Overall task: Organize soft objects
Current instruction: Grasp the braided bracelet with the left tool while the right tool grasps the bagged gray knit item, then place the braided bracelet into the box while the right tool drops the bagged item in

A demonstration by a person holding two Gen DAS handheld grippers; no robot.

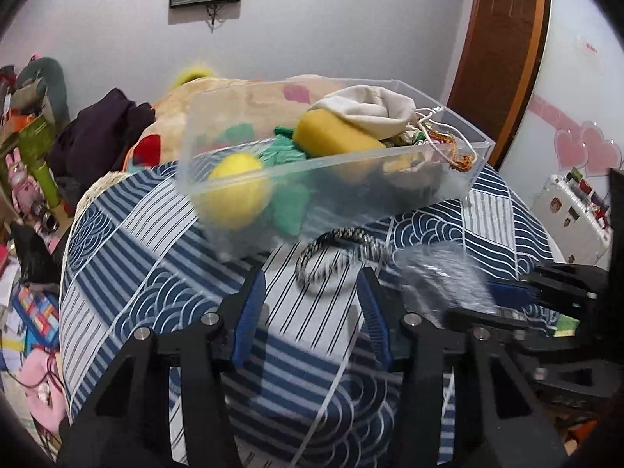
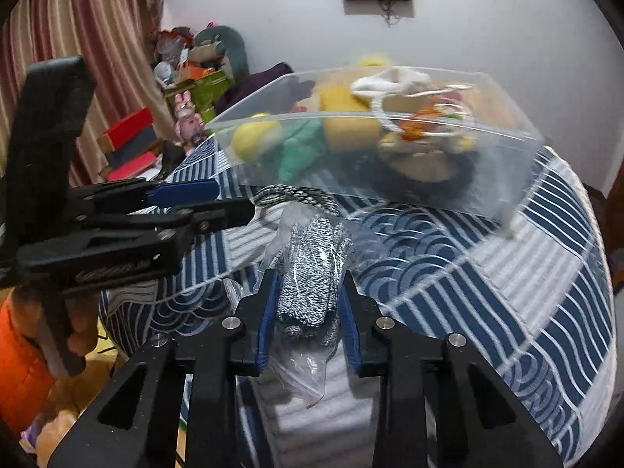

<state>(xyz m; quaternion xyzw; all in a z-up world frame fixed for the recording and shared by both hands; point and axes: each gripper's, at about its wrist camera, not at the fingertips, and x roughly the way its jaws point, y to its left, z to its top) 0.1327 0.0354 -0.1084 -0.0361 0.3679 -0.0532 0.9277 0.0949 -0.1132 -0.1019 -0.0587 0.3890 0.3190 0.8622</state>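
Observation:
A clear plastic bin (image 1: 460, 183) (image 2: 518, 163) stands on the blue patterned cloth. It holds a yellow ball (image 1: 236, 191), green cloth (image 1: 290, 206), a yellow sponge (image 1: 335, 136) and a beige drawstring pouch (image 1: 370, 111). A black-and-white braided band (image 1: 335, 249) (image 2: 296, 197) lies in front of the bin. My left gripper (image 1: 312, 277) is open and empty just before the band. My right gripper (image 2: 310, 277) is shut on a speckled grey knit item in a clear bag (image 2: 308, 273), held over the cloth; the bag shows blurred in the left wrist view (image 1: 440, 277).
The cloth (image 1: 156, 273) (image 2: 487, 292) covers a rounded surface that drops off on all sides. A plush toy (image 1: 167, 117) and dark clothing (image 1: 101, 128) lie behind the bin. Cluttered boxes and toys (image 2: 187, 78) stand at the left. A wooden door (image 1: 503, 50) is at the right.

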